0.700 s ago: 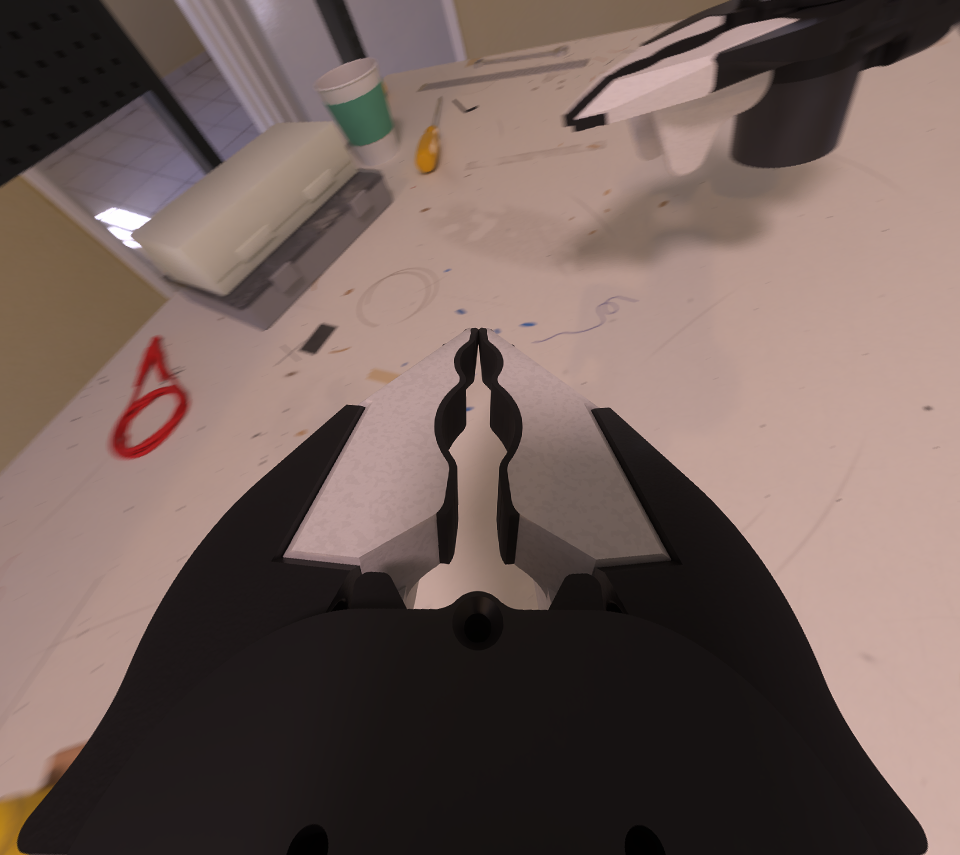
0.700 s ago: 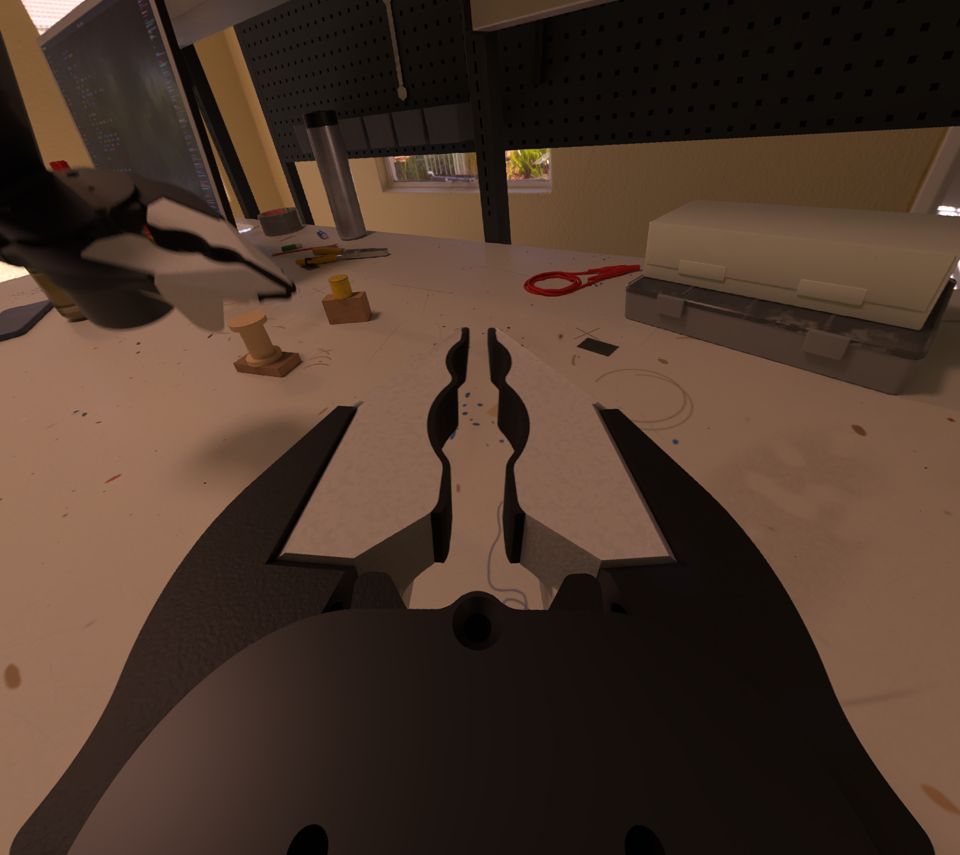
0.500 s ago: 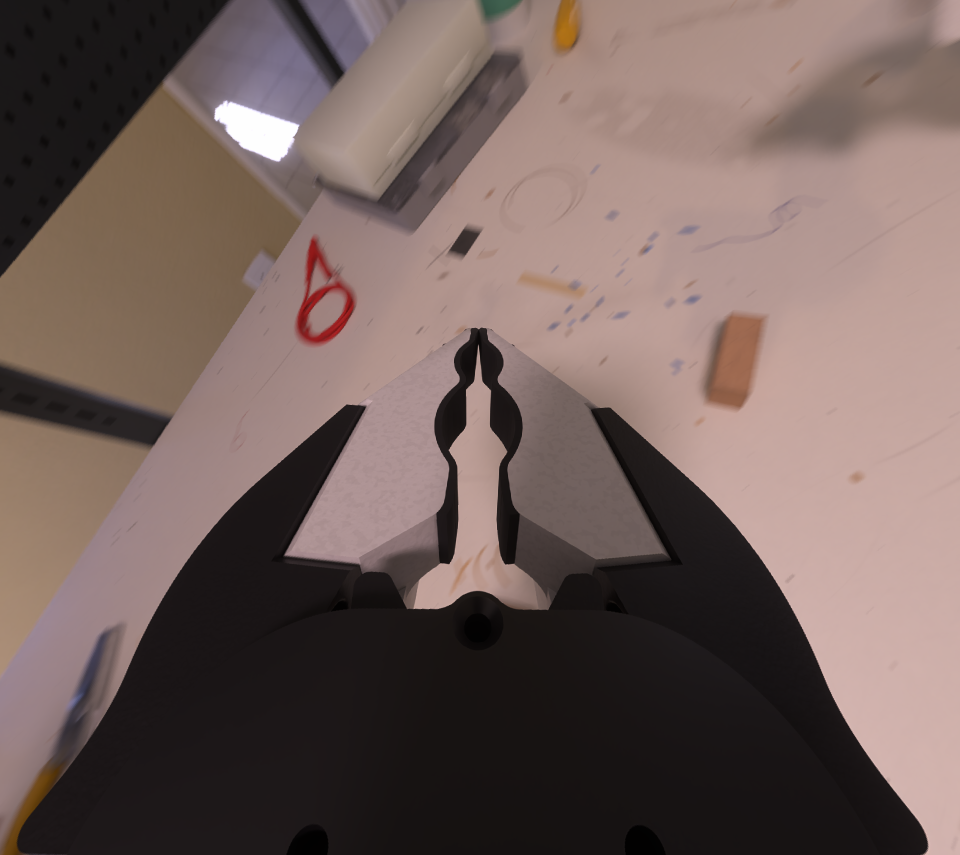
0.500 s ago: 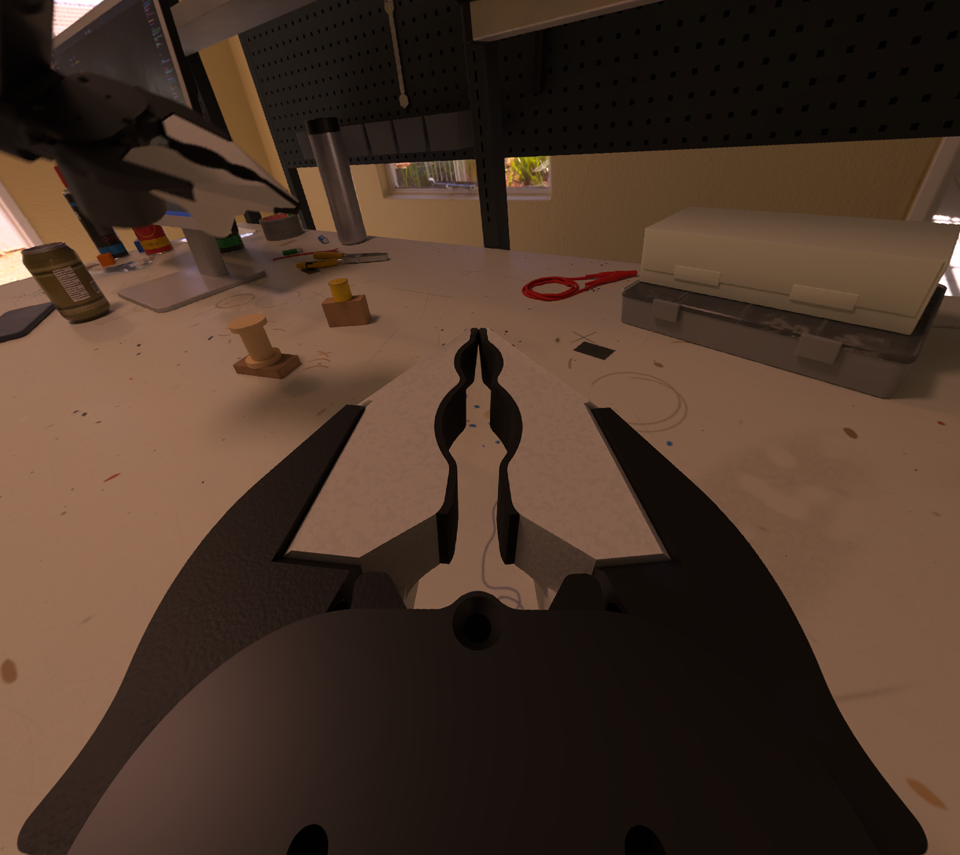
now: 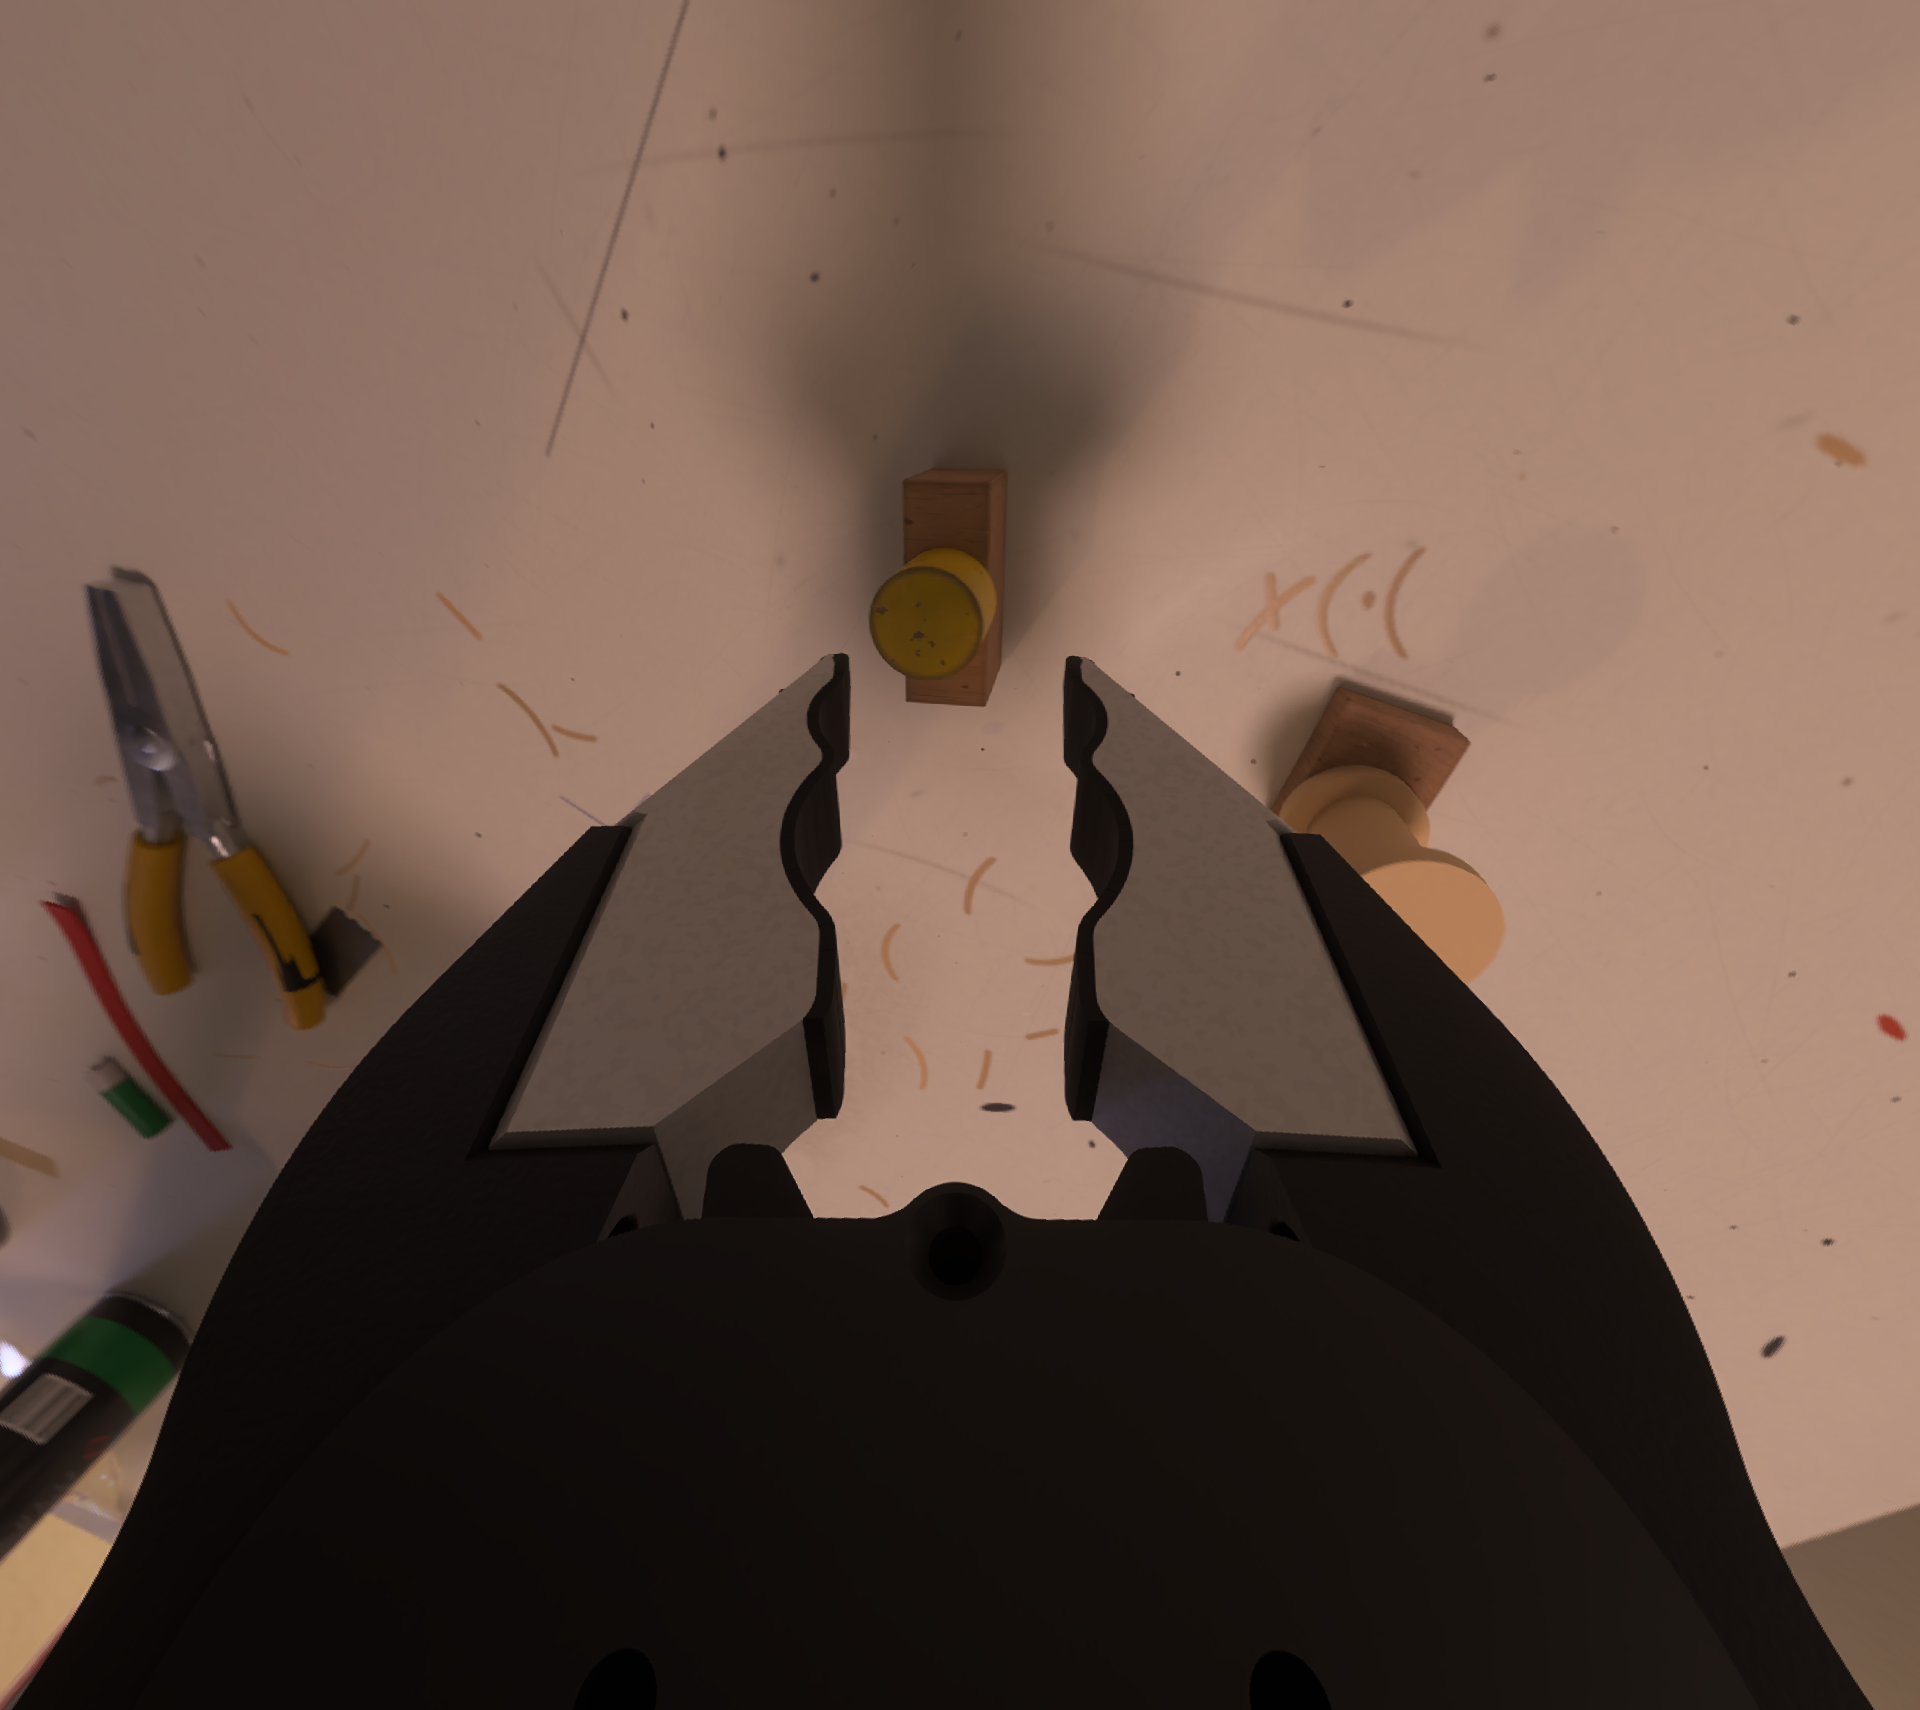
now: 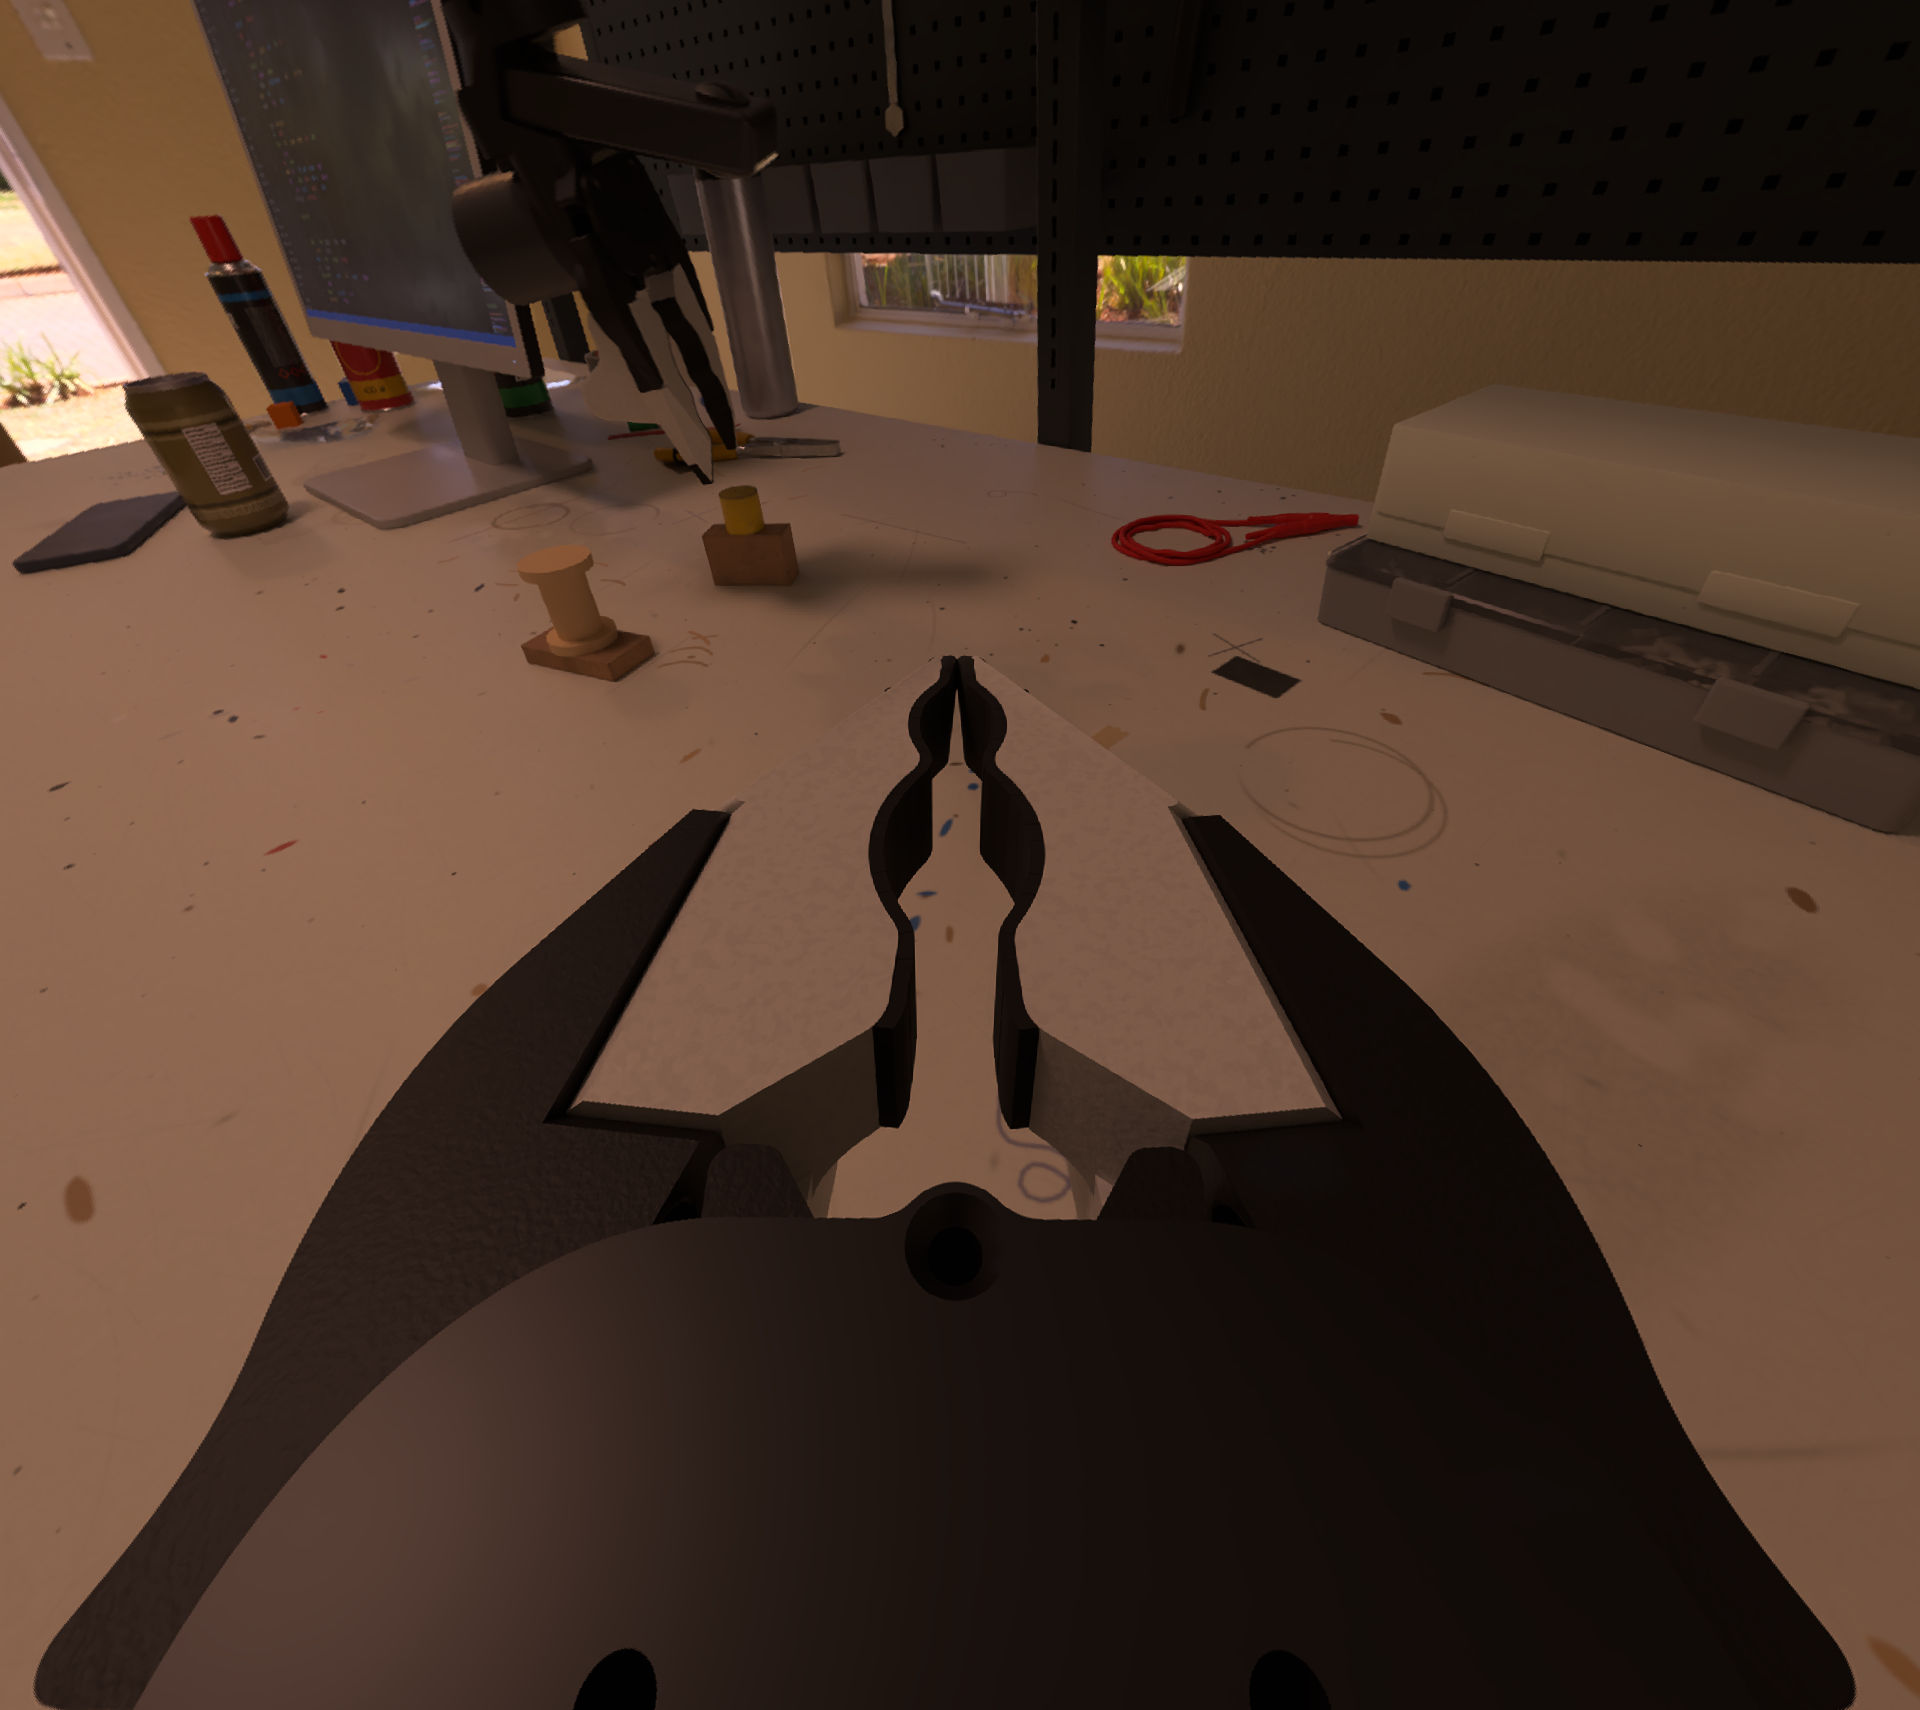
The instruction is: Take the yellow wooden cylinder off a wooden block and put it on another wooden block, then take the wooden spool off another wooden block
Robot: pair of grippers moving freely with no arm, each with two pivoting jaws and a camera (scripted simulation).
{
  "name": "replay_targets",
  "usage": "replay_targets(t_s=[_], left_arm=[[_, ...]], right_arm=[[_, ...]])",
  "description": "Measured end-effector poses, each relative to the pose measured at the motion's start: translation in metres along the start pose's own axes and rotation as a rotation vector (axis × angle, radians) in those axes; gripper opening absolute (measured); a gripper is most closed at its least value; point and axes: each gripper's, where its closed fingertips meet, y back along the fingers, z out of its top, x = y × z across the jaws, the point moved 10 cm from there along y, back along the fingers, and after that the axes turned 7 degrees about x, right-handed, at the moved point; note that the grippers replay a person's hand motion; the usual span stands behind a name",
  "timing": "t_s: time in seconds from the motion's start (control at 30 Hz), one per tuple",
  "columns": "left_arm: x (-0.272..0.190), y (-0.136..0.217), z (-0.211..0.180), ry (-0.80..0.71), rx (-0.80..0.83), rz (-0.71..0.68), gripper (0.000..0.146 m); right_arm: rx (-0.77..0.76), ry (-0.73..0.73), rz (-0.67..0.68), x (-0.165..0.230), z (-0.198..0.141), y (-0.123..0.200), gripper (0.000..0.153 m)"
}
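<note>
The yellow wooden cylinder (image 5: 925,616) stands on a wooden block (image 5: 956,517). My left gripper (image 5: 956,673) points down at the table, open and empty, its tips just short of the cylinder. The pale wooden spool (image 5: 1403,881) stands on a second wooden block (image 5: 1371,741) to the right, partly hidden by my right finger. The right wrist view shows the left gripper (image 6: 696,455) hanging above the cylinder (image 6: 741,509) and its block (image 6: 750,554), with the spool (image 6: 566,600) on its block (image 6: 587,652) nearer left. My right gripper (image 6: 956,668) is shut and empty, low over the table.
Yellow-handled pliers (image 5: 197,808) and a red strip (image 5: 135,1026) lie left of the cylinder. A monitor (image 6: 343,102), a can (image 6: 203,455) and a grey metal cylinder (image 6: 743,299) stand at the back. A red cord (image 6: 1195,536) and a grey case (image 6: 1642,538) are at the right.
My left gripper swung from level to pointing down over the yellow cylinder and opened its jaws. My right gripper closed its small gap and stayed in place.
</note>
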Motion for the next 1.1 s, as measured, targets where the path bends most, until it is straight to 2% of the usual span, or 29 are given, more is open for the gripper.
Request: replay_targets(t_s=[0.1,0.23,0.3,0.37,0.4,0.5,0.67,0.9,1.1], left_arm=[[0.008,-0.013,0.003,0.033,0.046,-0.017,0.045],[0.011,-0.025,0.007,0.034,0.099,-0.048,0.043],[0.011,-0.031,0.008,0.018,0.135,-0.052,0.038],[0.009,-0.034,0.01,-0.008,0.16,-0.031,0.026],[0.009,-0.033,0.011,-0.017,0.166,-0.024,0.026],[0.009,-0.019,0.015,-0.011,0.11,0.037,0.026],[-0.006,0.034,0.025,-0.032,-0.087,0.047,0.026],[-0.09,0.091,0.051,-0.242,-0.302,0.031,0.026],[-0.183,0.093,0.075,-0.452,-0.287,-0.023,0.026]], right_arm=[[0.011,0.004,0.008,0.0,-0.001,-0.001,0.0],[0.02,0.004,0.017,0.0,-0.002,-0.001,0.0],[0.024,0.003,0.02,-0.001,-0.002,-0.001,0.0],[0.027,0.005,0.023,-0.001,-0.003,-0.001,0.0],[0.027,0.007,0.023,-0.001,-0.003,-0.001,0.0],[0.025,0.007,0.023,-0.001,-0.002,0.0,0.0],[0.024,0.021,0.02,0.0,-0.002,-0.001,0.0],[0.06,0.117,-0.004,0.01,-0.001,-0.003,0.001],[0.09,0.198,-0.034,0.016,-0.002,-0.005,0.003]])
